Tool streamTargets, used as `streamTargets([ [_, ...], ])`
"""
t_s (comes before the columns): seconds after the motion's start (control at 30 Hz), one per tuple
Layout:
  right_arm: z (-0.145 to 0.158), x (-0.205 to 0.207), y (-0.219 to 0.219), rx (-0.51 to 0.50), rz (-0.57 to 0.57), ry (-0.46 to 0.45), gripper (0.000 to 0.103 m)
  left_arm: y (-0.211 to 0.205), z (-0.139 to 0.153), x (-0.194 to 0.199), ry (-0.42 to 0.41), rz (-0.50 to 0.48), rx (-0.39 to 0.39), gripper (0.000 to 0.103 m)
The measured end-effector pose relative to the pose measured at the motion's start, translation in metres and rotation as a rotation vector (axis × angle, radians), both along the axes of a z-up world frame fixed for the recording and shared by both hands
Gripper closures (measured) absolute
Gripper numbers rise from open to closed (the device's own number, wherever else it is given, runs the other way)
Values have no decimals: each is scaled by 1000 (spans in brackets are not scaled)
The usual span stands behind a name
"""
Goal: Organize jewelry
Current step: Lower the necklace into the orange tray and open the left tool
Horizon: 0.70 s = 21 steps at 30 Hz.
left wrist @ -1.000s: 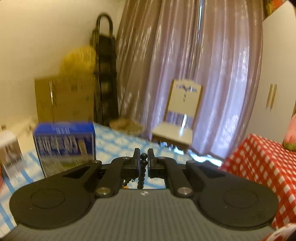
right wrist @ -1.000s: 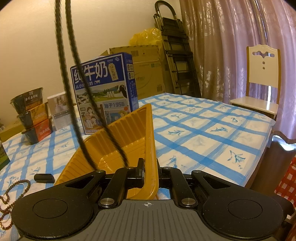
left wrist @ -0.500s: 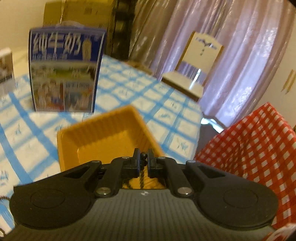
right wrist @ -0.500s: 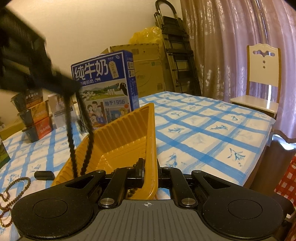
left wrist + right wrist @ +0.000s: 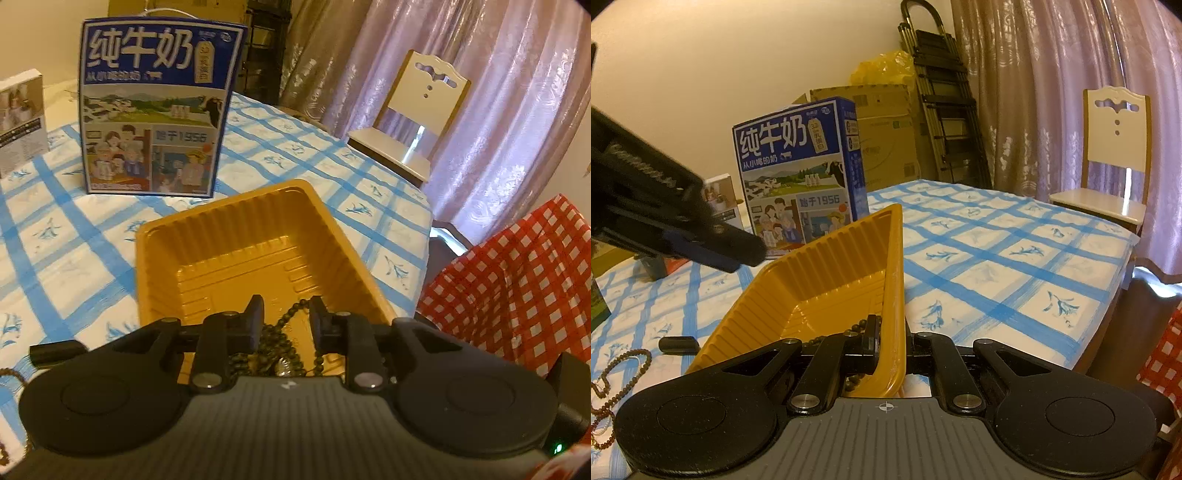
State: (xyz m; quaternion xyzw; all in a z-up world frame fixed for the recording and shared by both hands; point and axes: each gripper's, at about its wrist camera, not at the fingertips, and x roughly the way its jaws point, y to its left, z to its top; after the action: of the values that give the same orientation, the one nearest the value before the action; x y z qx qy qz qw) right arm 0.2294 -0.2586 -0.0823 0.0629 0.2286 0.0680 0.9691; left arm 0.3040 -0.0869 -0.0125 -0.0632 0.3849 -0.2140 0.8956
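A yellow ribbed plastic tray (image 5: 236, 229) sits on the blue-checked tablecloth. My left gripper (image 5: 287, 301) hangs low over its near end, jaws opening. A black bead necklace (image 5: 275, 338) lies heaped on the tray floor under and between the fingers, and the pads are not pressing it. In the right wrist view my right gripper (image 5: 892, 332) is shut on the tray (image 5: 827, 266) at its near rim. A few of the black beads (image 5: 857, 326) show beside its left finger. The left gripper (image 5: 750, 251) reaches in from the left above the tray.
A blue milk carton (image 5: 155, 107) stands behind the tray, with a small white box (image 5: 20, 118) to its left. A brown bead necklace (image 5: 624, 369) and a small black piece (image 5: 679, 344) lie on the cloth left of the tray. A chair (image 5: 1115, 147) stands past the table edge.
The left gripper came down over the tray with the black necklace pinched, then its jaws parted and the beads settled on the tray floor. The right gripper kept its hold and did not move.
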Motion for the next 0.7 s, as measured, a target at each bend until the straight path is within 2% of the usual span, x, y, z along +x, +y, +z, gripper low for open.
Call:
streamTargets([
  [0.07, 0, 0, 0, -1, 1, 0, 95, 8, 2, -7, -14, 28, 1, 72],
  [0.23, -1, -2, 1, -8, 0, 1, 95, 45, -1, -37, -44, 139, 27, 70],
  [0.4, 0, -3, 2, -14, -2, 1, 95, 86, -10, -72, -60, 271, 124, 69],
  [0.7, 3, -4, 6, -34, -6, 2, 95, 145, -30, -115, -30, 422, 176, 69],
])
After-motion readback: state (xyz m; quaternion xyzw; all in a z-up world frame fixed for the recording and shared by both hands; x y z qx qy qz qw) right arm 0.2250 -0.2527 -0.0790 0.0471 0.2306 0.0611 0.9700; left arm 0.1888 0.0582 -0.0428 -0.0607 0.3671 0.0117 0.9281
